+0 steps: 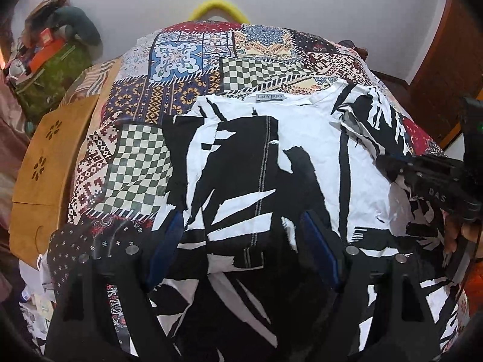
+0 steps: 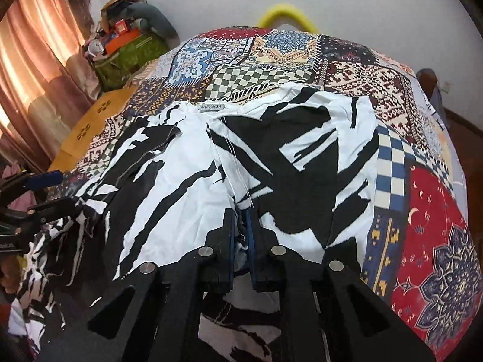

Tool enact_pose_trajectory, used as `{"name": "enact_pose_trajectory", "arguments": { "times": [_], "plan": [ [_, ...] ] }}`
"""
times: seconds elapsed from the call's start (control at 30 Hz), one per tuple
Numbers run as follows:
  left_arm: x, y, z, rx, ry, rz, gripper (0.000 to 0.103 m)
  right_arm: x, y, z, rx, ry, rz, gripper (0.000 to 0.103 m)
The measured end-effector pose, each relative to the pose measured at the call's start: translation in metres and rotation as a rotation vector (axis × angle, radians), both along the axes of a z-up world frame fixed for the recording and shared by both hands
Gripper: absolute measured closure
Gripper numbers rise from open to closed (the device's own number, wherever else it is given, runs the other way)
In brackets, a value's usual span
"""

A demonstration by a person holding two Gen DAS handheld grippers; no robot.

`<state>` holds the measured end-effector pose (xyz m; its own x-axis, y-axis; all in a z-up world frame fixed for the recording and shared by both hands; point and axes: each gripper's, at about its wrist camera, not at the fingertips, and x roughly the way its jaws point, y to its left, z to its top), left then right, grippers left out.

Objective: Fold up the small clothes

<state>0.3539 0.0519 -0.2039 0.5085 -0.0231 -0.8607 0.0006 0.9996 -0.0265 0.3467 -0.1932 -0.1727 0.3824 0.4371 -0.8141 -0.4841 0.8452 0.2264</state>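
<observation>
A black-and-white patterned top [image 1: 308,138] lies spread on a patchwork bedspread [image 1: 187,57], its neck label at the far side. Its left side is folded inward. My left gripper [image 1: 241,229] is open, its blue-padded fingers [image 1: 166,241] wide apart just above the garment's near part. My right gripper [image 2: 240,220] is shut on a fold of the top [image 2: 181,157] near its middle, with cloth bunched between the pads; it also shows in the left wrist view [image 1: 392,166] at the garment's right edge. The left gripper [image 2: 42,190] shows at the left edge of the right wrist view.
The bedspread [image 2: 422,211] covers a bed. A wooden board [image 1: 45,157] lies at the bed's left side. A cluttered green box [image 2: 126,51] stands far left by a curtain [image 2: 36,69]. A yellow ring [image 2: 286,12] sits behind the bed against the wall.
</observation>
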Motion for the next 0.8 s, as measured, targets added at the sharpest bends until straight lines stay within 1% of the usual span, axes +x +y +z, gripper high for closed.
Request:
{"name": "enact_pose_trajectory", "arguments": {
  "times": [0.1, 0.2, 0.27, 0.33, 0.37, 0.4, 0.43, 0.5, 0.57, 0.6, 0.63, 0.73, 0.77, 0.8],
  "plan": [
    [0.007, -0.009, 0.004, -0.003, -0.007, -0.015, 0.024, -0.004, -0.011, 0.012, 0.031, 0.018, 0.012, 0.09],
    [0.018, -0.026, 0.011, -0.003, -0.024, -0.044, 0.023, -0.007, -0.026, 0.028, 0.05, -0.022, 0.011, 0.09],
    [0.028, -0.042, 0.015, 0.001, -0.036, -0.069, 0.023, -0.007, -0.035, 0.038, 0.034, -0.059, -0.008, 0.089],
    [0.039, -0.059, 0.018, 0.001, -0.043, -0.091, 0.021, -0.006, -0.045, 0.044, 0.023, -0.086, -0.025, 0.085],
    [0.043, -0.066, 0.018, -0.004, -0.045, -0.103, 0.02, -0.005, -0.05, 0.045, 0.015, -0.099, -0.035, 0.08],
    [0.048, -0.073, 0.018, -0.009, -0.043, -0.114, 0.019, -0.004, -0.055, 0.044, 0.008, -0.109, -0.049, 0.075],
    [0.053, -0.08, 0.016, -0.017, -0.037, -0.122, 0.019, -0.003, -0.058, 0.042, -0.012, -0.108, -0.055, 0.073],
    [0.063, -0.096, 0.008, -0.045, -0.014, -0.14, 0.019, -0.003, -0.06, 0.028, -0.031, -0.084, -0.05, 0.073],
    [0.072, -0.111, -0.003, -0.051, 0.011, -0.155, 0.019, -0.003, -0.06, 0.015, -0.033, -0.047, -0.043, 0.073],
    [0.074, -0.116, -0.008, -0.043, 0.02, -0.161, 0.019, -0.004, -0.058, 0.005, -0.043, -0.026, -0.03, 0.073],
    [0.077, -0.122, -0.014, -0.03, 0.031, -0.167, 0.019, -0.006, -0.058, 0.002, -0.047, -0.018, -0.025, 0.073],
    [0.081, -0.135, -0.037, 0.047, 0.075, -0.185, 0.019, -0.016, -0.062, -0.006, -0.051, -0.025, -0.021, 0.073],
    [0.08, -0.138, -0.045, 0.083, 0.079, -0.193, 0.017, -0.019, -0.064, -0.006, -0.048, -0.03, -0.022, 0.072],
    [0.078, -0.138, -0.046, 0.094, 0.062, -0.196, 0.013, -0.021, -0.066, -0.005, -0.042, -0.022, -0.023, 0.072]
  ]
}}
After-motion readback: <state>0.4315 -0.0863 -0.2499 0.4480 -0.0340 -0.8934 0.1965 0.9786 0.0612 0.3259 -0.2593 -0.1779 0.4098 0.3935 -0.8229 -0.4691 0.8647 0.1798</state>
